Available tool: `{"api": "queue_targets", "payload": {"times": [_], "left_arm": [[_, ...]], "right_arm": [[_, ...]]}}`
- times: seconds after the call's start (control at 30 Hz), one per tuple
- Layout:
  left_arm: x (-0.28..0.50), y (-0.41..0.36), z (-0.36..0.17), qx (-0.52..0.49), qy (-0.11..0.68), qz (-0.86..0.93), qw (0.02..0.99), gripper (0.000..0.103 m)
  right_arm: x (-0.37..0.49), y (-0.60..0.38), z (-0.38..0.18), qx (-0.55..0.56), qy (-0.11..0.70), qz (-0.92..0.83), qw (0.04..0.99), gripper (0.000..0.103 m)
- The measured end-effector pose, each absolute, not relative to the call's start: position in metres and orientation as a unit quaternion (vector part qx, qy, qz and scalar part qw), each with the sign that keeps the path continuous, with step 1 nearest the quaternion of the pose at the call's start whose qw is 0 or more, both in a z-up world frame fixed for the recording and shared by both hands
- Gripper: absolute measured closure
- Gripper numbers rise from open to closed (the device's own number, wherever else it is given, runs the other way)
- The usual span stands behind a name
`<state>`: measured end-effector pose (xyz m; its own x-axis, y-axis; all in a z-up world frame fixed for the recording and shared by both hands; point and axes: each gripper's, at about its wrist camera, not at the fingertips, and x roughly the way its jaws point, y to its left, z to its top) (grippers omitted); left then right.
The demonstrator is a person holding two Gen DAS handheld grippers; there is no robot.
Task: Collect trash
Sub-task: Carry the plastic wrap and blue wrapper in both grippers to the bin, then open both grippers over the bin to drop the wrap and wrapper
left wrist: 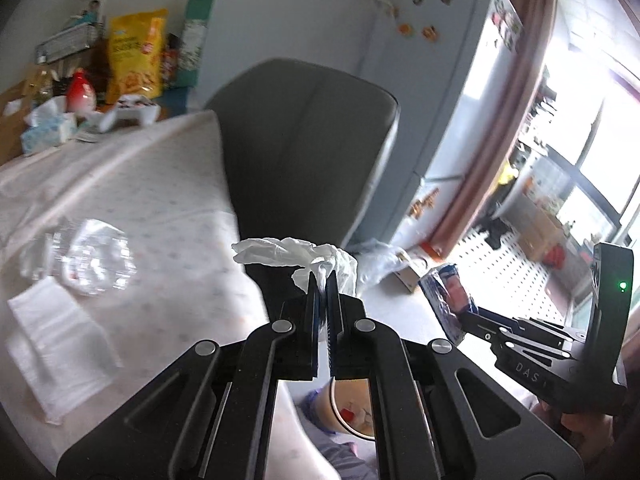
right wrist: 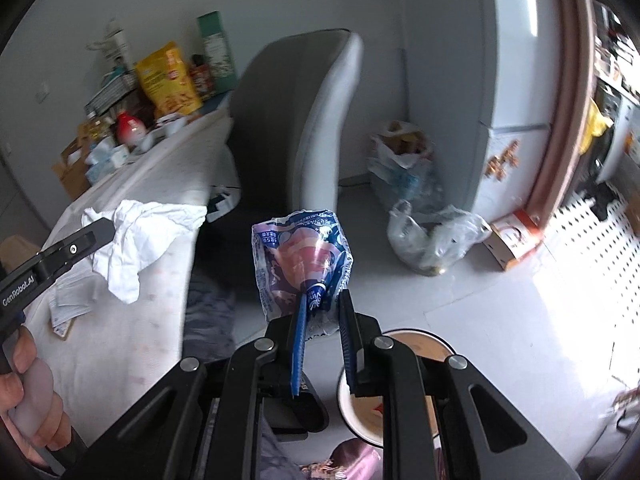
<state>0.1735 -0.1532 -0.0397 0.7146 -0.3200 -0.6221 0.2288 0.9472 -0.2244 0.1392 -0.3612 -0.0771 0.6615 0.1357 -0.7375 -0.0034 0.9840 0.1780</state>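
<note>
So both grippers are loaded: the left gripper (left wrist: pixel 322 280) has its fingers clenched on a crumpled tissue (left wrist: pixel 288 254), and the right gripper (right wrist: pixel 324 308) pinches a blue snack wrapper (right wrist: pixel 298 256), both carried just off the tabletop's (left wrist: pixel 168 184) right edge, probably toward the bin (right wrist: pixel 362 412) directly below. Floor past the chair (right wrist: pixel 296 128) looks open, though a clear plastic wrapper (left wrist: pixel 94 256) is left near the tabletop's front edge.

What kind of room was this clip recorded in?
Most likely a home kitchen-dining area: a fridge with magnets, a cloth-covered table crowded with snack bags, and a grey chair pulled up to it.
</note>
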Motion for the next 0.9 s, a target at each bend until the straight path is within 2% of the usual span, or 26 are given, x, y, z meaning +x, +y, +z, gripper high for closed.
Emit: {"api": "queue_targets", "payload": {"times": [0.23, 0.27, 0.33, 0.37, 0.4, 0.43, 0.67, 0.9], "left_arm": [[0.185, -0.186, -0.057, -0.049, 0.372, -0.171, 0.911, 0.099], [0.187, -0.191, -0.060, -0.046, 0.376, -0.175, 0.909, 0.099], [0.189, -0.196, -0.062, -0.043, 0.381, -0.178, 0.906, 0.099], [0.190, -0.201, -0.064, -0.040, 0.384, -0.181, 0.905, 0.099], [0.190, -0.204, -0.066, -0.039, 0.386, -0.183, 0.903, 0.099], [0.191, -0.208, -0.067, -0.036, 0.388, -0.185, 0.902, 0.099], [0.193, -0.231, -0.075, -0.016, 0.402, -0.202, 0.893, 0.099], [0.195, -0.269, -0.090, -0.001, 0.423, -0.238, 0.874, 0.099]], "right_arm": [[0.144, -0.397, -0.106, 0.106, 0.428, 0.005, 0.898, 0.084], [0.145, -0.402, -0.112, 0.109, 0.432, -0.001, 0.895, 0.079], [0.145, -0.412, -0.121, 0.117, 0.436, -0.018, 0.892, 0.075], [0.145, -0.417, -0.125, 0.121, 0.437, -0.025, 0.891, 0.064], [0.145, -0.421, -0.129, 0.126, 0.438, -0.027, 0.890, 0.059], [0.146, -0.428, -0.135, 0.139, 0.441, -0.031, 0.886, 0.057], [0.138, -0.457, -0.147, 0.164, 0.437, -0.054, 0.883, 0.057], [0.124, -0.478, -0.132, 0.170, 0.415, -0.076, 0.891, 0.048]]}}
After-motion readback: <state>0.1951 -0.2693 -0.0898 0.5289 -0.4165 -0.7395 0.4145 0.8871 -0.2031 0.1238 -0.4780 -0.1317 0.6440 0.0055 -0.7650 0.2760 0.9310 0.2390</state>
